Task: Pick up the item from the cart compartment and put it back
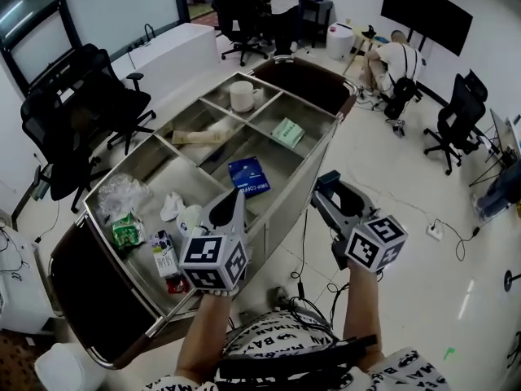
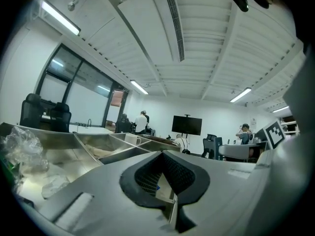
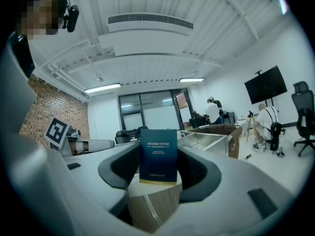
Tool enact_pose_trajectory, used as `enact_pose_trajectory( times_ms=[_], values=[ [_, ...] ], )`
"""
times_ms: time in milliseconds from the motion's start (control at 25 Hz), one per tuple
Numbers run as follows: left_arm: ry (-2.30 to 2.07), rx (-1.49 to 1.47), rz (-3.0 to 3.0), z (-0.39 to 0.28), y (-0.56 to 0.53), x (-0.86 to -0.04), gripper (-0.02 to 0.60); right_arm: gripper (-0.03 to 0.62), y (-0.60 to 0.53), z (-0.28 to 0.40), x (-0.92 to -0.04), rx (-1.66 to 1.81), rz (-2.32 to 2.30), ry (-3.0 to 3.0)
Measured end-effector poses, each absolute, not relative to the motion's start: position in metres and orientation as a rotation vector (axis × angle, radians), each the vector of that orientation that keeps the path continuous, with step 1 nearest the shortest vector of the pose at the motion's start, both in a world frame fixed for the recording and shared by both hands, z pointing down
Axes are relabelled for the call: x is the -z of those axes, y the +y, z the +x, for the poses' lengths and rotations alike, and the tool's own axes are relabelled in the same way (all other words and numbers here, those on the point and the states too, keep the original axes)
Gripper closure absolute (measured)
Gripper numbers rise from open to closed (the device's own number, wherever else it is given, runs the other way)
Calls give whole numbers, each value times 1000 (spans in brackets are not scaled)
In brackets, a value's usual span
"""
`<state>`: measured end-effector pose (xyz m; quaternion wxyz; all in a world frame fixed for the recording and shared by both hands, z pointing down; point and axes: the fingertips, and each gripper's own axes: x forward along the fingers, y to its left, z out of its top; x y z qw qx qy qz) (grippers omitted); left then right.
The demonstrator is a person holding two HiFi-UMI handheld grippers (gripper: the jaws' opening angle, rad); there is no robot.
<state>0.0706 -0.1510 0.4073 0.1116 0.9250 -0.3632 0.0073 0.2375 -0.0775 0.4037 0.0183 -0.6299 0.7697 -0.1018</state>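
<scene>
My right gripper is beside the cart's right rim, over the floor. It is shut on a dark blue box with a gold band, which stands upright between the black pads. In the head view only the box's top shows at the jaw tips. The steel cart has several compartments. A blue packet lies in the middle one. My left gripper points over the cart's near compartment, shut with nothing between its fingers.
The far compartments hold a white mug, a green packet and a tan bag. The near one holds a clear plastic bag, a green snack pack and a small carton. Office chairs, cables and people surround the cart.
</scene>
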Motion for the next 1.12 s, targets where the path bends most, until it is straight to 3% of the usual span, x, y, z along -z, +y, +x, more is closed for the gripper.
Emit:
enact_pose_trajectory(
  times_ms=[1120],
  values=[
    [-1025,-10,2695,69,-160,-405,581,344,-95,221,-396,286,-1925,2458]
  ],
)
